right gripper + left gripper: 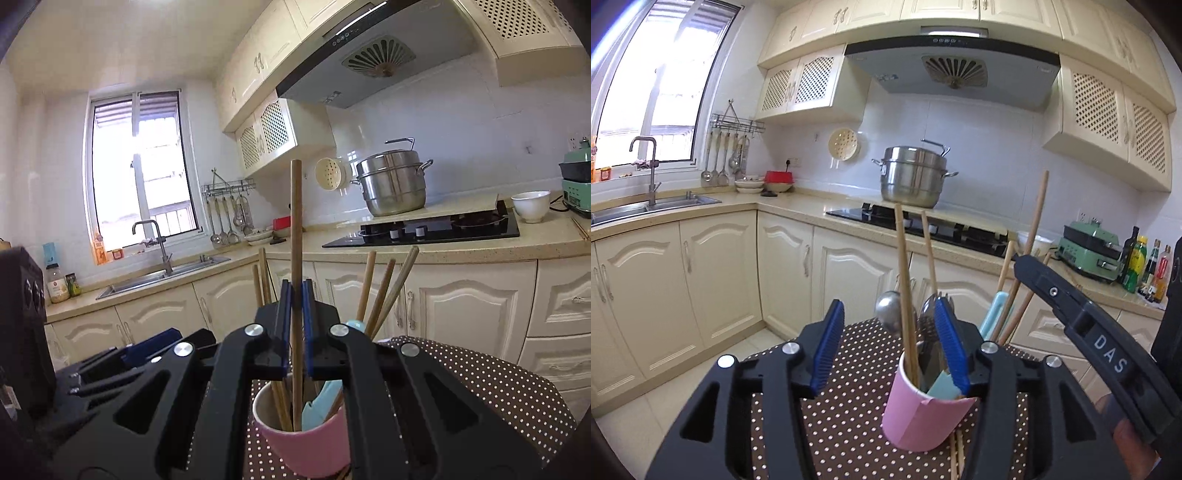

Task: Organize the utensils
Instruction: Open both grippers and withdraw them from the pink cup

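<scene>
Dropping a wooden stick (296, 221) into the pink cup (306, 446).
Right hand-held gripper (296, 291) squeezes the stick; left hand-held gripper (888, 332) gapes wide around a nearly full cup, with chopsticks (956, 458) lying below it.

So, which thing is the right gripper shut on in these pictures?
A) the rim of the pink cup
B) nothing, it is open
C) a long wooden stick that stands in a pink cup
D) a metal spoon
C: in the right wrist view the right gripper has its blue pads pressed on both sides of the long wooden stick, whose lower end reaches into the pink cup.
</scene>
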Available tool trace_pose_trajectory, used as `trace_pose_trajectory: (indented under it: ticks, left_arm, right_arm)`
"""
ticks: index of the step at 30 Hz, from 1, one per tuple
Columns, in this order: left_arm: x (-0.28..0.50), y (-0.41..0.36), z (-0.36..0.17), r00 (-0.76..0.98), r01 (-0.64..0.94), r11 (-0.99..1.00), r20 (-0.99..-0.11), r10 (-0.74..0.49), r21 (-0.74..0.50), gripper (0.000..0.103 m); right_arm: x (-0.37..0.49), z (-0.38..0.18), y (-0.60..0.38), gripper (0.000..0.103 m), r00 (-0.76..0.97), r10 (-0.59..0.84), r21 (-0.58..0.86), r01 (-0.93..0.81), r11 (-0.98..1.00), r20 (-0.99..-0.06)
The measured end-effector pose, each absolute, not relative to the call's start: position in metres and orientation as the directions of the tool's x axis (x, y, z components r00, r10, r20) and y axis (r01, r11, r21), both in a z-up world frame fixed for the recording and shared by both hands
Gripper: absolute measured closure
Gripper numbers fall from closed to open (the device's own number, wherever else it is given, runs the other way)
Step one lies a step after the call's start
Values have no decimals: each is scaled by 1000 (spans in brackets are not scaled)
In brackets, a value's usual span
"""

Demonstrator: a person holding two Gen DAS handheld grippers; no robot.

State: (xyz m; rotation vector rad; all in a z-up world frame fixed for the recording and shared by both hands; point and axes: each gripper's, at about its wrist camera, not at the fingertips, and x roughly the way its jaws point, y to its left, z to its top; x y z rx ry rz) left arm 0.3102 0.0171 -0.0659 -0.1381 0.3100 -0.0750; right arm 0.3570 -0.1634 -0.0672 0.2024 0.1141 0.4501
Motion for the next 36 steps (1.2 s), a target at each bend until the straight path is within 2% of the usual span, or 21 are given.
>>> trace_pose_trajectory:
  ticks: [16,29,30,32,33,34,36]
  left_arm:
    - [290,24,-64,918,-21,996,-395,-14,-83,45]
    - [266,29,-57,917,-22,996,-399,-13,-84,41]
    - [263,29,-56,918,-24,996,-397,-12,-84,41]
    - [259,30,-55,918,-21,996,-397,-15,-86,41]
    - [257,30,-55,918,-21,996,-397,-16,-88,41]
    - [254,31,-54,918,-21,996,-397,-16,-88,41]
    - [250,31,-53,918,-20,996,-395,-16,-87,40]
  right_arm:
    - [346,-91,-156,97,872,445,208,-406,890,-205]
    - [326,-78,-158,95,873,448,226,-405,886,-194]
    - [324,-77,-158,94,871,450,227,-407,885,-195]
    - [320,-75,-158,79,874,447,224,-405,886,-189]
    - [317,-75,-159,59,875,448,226,-407,885,-181]
    - [315,-74,-159,45,875,451,228,-410,883,-173]
    - [309,-72,-160,45,878,449,222,-410,885,-168]
